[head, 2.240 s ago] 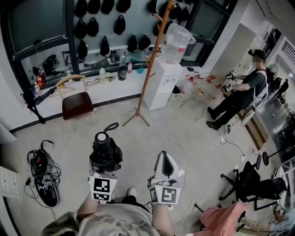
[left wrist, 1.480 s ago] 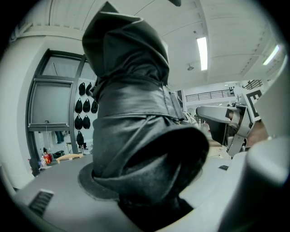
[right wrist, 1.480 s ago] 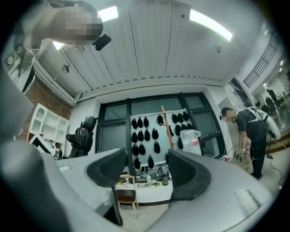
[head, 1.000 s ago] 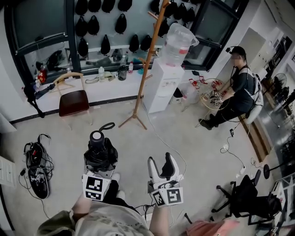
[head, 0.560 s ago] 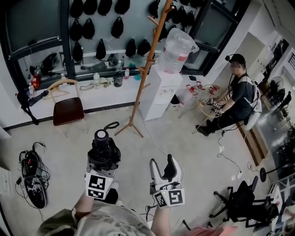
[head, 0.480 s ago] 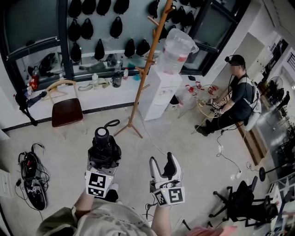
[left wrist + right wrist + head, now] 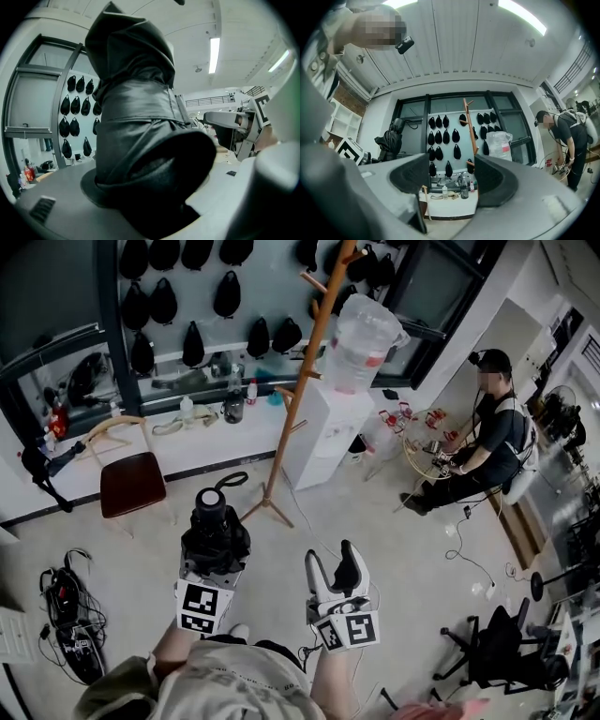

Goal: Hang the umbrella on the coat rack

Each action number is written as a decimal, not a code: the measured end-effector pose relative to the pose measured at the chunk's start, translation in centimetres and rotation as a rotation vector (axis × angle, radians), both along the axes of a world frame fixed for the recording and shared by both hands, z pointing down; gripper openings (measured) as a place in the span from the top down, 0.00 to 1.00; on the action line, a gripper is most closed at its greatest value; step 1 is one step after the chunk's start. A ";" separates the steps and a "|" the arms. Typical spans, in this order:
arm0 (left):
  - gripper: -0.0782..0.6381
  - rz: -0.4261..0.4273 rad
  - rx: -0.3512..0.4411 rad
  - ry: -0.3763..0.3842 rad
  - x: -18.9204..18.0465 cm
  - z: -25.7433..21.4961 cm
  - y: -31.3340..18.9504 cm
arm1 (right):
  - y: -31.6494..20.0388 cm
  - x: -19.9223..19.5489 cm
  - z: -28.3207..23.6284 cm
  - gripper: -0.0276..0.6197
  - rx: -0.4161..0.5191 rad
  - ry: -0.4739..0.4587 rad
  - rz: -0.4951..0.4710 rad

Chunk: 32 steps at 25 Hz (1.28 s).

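Between L tool (image 7: 215,551) jaws: umbrella (image 7: 209,505) upright, strap end up.

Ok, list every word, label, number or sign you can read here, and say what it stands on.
No text here can be read.
Water jug: a red label, too blurred to read.
Left marker cube: a black-and-white square pattern, no letters or digits.
Right marker cube: the same kind of pattern, no letters or digits.
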State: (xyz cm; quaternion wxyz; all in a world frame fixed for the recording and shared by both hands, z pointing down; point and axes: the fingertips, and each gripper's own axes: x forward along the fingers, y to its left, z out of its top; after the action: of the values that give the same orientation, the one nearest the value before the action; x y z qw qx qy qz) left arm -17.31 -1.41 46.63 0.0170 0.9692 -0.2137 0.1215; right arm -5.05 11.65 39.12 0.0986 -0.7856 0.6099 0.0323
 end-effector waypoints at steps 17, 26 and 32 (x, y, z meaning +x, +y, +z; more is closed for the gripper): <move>0.45 -0.003 -0.054 -0.070 8.7 3.6 -3.4 | -4.9 9.3 3.3 0.51 -0.051 -0.051 -0.063; 0.45 -0.054 -0.037 -0.059 18.5 2.8 -4.2 | -7.4 19.4 2.3 0.51 -0.043 -0.049 -0.165; 0.45 -0.126 -0.047 -0.041 23.9 2.6 -5.2 | -9.5 24.6 1.9 0.44 -0.059 -0.015 -0.282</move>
State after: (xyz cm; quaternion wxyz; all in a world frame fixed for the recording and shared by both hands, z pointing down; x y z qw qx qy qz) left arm 6.58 -6.62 49.21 0.0431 0.9504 -0.2718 0.1450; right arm 19.50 2.14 40.99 0.0838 -0.6949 0.7142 -0.0057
